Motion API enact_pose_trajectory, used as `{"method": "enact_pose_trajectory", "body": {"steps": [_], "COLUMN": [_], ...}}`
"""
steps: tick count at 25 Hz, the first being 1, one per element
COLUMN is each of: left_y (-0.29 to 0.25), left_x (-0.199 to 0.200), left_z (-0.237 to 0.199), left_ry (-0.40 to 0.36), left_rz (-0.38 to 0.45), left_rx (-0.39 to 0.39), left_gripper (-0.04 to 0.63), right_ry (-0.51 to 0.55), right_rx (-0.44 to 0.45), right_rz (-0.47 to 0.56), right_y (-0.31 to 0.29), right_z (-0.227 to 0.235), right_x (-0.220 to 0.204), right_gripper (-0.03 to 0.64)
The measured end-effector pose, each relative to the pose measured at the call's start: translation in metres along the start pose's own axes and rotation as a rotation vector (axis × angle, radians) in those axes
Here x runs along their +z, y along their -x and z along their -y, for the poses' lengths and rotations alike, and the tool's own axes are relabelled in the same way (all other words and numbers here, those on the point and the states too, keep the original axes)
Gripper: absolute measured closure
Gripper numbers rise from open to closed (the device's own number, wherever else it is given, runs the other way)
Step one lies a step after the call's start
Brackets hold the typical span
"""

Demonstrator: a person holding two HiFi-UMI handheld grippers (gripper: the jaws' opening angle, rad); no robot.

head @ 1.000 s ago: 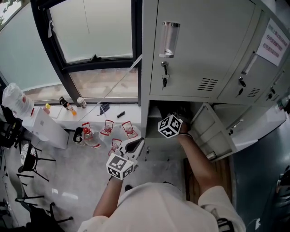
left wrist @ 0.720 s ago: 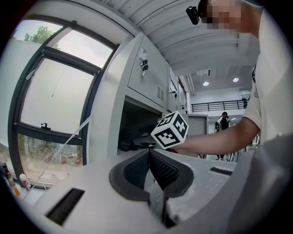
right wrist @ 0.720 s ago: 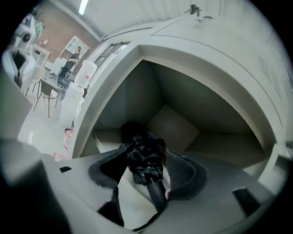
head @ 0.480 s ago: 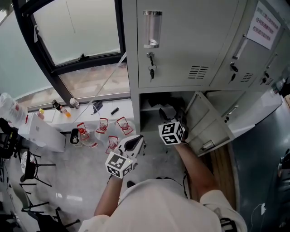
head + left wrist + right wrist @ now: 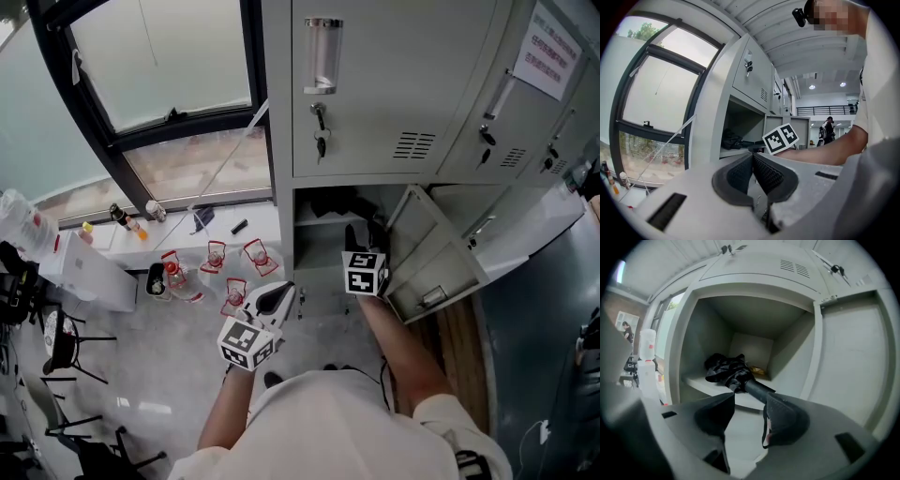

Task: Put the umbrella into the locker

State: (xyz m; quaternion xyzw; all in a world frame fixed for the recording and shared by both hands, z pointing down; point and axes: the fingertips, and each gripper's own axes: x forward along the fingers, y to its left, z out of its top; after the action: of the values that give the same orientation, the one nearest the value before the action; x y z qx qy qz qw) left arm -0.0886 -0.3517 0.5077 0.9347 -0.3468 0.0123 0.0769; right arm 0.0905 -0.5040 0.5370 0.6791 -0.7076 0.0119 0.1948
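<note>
Grey locker bank (image 5: 394,94) beside window. Folded black umbrella (image 5: 726,371) on open locker's shelf (image 5: 693,380), twelve o'clock from right gripper (image 5: 749,401); jaws part-open, just been closing, clasping nothing. Left gripper (image 5: 752,157) at eight o'clock, jaws together, empty.

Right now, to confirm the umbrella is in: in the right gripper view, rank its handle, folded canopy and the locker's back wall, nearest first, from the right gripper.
1. Umbrella handle, just ahead of the right gripper, whose empty fingers have just been closing.
2. Folded canopy, deeper, left.
3. Locker's back wall, rearmost.
</note>
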Motion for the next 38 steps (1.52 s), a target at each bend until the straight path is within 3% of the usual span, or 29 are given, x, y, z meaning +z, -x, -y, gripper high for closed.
{"method": "enact_pose_trajectory", "body": {"steps": [5, 11, 14, 29, 38], "left_y": [0.009, 0.016, 0.017, 0.016, 0.03], "left_x": [-0.001, -0.006, -0.006, -0.005, -0.008], "left_z": [-0.005, -0.009, -0.011, -0.016, -0.028], "left_ry": [0.007, 0.016, 0.017, 0.012, 0.013], "left_rz": [0.004, -0.001, -0.001, -0.004, -0.022], "left_rx": [0.019, 0.035, 0.039, 0.029, 0.008], "left_gripper": [0.591, 0.591, 0.591, 0.591, 0.591], "right_ry": [-0.057, -0.154, -0.112, 0.03, 0.005], "right_rx": [-0.057, -0.089, -0.085, 0.131, 0.162], "right_rz": [-0.056, -0.055, -0.064, -0.044, -0.02], "right_y": [-0.009, -0.02, -0.026, -0.042, -0.027], "right_z": [0.006, 0.016, 0.016, -0.031, -0.046], "right_x": [-0.01, -0.013, -0.014, -0.002, 0.014], "right_gripper": [0.408, 0.408, 0.402, 0.38, 0.38]}}
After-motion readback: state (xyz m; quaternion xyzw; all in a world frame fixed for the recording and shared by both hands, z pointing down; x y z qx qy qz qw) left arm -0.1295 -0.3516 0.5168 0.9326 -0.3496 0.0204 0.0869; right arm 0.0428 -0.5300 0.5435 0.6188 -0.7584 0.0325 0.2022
